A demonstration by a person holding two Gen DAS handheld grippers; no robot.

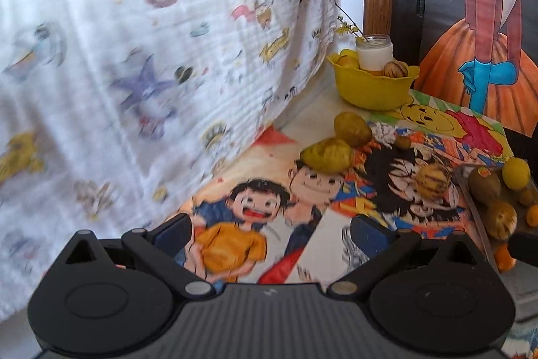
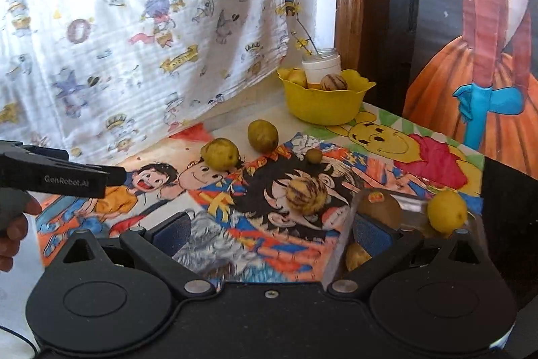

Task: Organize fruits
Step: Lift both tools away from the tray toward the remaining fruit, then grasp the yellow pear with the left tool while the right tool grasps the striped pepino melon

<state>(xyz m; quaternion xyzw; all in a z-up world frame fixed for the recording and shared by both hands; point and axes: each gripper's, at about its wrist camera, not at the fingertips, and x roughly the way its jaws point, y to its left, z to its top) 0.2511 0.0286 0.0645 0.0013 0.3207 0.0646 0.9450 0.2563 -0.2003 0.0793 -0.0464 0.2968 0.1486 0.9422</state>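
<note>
Loose fruit lies on a cartoon-printed mat (image 2: 386,137): two yellow-green fruits (image 2: 263,136) (image 2: 220,153), a small round one (image 2: 315,156) and a striped melon (image 2: 306,194). A clear tray (image 2: 346,224) at the right holds a kiwi (image 2: 380,207), a lemon (image 2: 447,211) and other fruit. My right gripper (image 2: 274,231) is open and holds nothing, its right finger over the tray beside the kiwi. My left gripper (image 1: 272,234) is open over the mat's left part, short of the two yellow-green fruits (image 1: 328,155). In the left wrist view the tray (image 1: 470,201) is at the right.
A yellow bowl (image 2: 322,103) stands at the back with a striped fruit, yellow fruit and a white jar (image 2: 321,66) holding a twig. A printed white cloth (image 1: 151,56) hangs along the left. A painted dark panel (image 2: 470,56) stands behind on the right.
</note>
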